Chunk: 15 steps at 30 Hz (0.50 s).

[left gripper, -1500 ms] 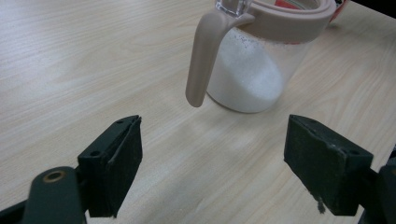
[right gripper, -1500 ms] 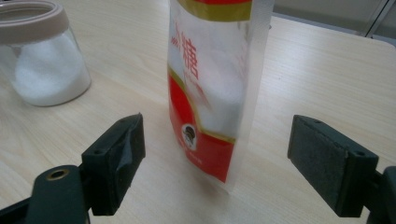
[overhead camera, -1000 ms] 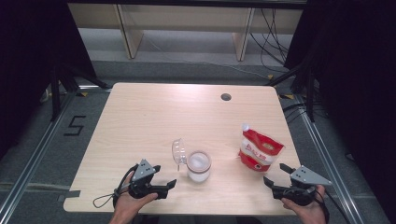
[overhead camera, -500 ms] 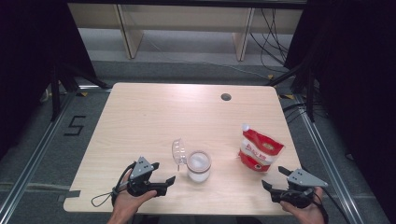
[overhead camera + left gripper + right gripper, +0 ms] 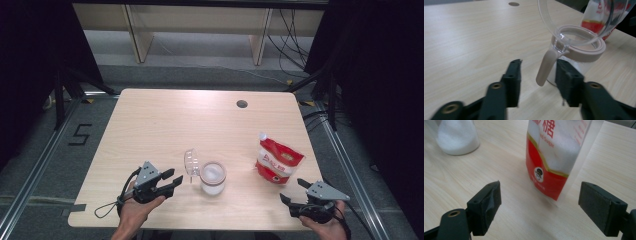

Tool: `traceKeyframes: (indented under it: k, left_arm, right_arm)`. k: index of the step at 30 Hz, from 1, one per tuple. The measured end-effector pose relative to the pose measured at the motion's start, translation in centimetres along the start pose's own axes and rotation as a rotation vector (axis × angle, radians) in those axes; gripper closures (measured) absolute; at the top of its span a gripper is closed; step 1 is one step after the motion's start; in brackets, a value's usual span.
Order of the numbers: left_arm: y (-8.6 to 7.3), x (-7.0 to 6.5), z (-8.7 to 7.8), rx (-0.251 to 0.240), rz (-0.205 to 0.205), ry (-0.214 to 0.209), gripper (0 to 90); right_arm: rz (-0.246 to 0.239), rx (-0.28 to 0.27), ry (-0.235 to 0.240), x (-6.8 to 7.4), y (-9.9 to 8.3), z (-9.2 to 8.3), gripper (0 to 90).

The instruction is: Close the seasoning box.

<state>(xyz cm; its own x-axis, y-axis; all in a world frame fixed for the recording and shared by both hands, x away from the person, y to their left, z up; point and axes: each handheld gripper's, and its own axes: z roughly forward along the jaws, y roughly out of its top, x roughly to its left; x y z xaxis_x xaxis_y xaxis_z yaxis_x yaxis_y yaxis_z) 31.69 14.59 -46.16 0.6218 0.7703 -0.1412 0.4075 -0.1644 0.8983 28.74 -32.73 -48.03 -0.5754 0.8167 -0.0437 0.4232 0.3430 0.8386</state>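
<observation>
From the high view, the left claw (image 5: pixel 172 181) has just been closing, jaws narrowed beside the clear plastic sugar jar with a flipped-up lid (image 5: pixel 212 176); the right claw (image 5: pixel 296 191) sits wide near the red-and-white sugar pouch (image 5: pixel 278 160). Pale wood tabletop (image 5: pixel 165 125), grey floor.

Left gripper view: the jar's beige latch tab (image 5: pixel 547 67) is between the jaws, not pinched yet, so I'd guess closing the lid comes next.

Right gripper view: wide-open jaws frame the pouch.

The right hand-held gripper (image 5: pixel 539 207) gapes wide before the sugar pouch (image 5: pixel 556 157) (jar (image 5: pixel 457 137) beyond).
</observation>
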Motion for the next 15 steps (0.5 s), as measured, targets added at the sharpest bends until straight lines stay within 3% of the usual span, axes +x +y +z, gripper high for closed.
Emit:
traceKeyframes:
  k: [4, 5, 6, 10, 14, 15]
  left_arm:
    - [0.7, 0.0, 0.1, -0.028, 0.006, -0.007, 77.4]
    - [0.9, -0.1, 0.2, -0.029, 0.01, -0.005, 79.6]
    - [1.1, -0.1, 0.1, -0.026, 0.021, 0.005, 82.1]
    - [1.8, -0.4, 0.3, -0.045, 0.021, -0.004, 87.8]
    - [2.2, -0.8, 0.5, -0.038, 0.045, -0.022, 89.1]
    - [2.3, -1.0, 0.6, -0.044, 0.034, -0.03, 89.2]
  right_arm:
    - [-0.02, -0.001, 0.012, 0.1, 0.1, 0.1, 19.5]
    - [0.014, 0.012, -0.001, 0.4, 0.1, 0.0, 19.5]
    - [0.016, 0.013, -0.001, 0.4, 0.1, 0.0, 19.5]
    - [0.019, 0.008, 0.005, 0.4, 0.0, 0.0, 19.6]
    - [0.021, 0.013, 0.001, 0.5, 0.1, -0.1, 19.7]
    - [0.004, 0.001, 0.006, 0.4, 0.1, 0.0, 19.8]
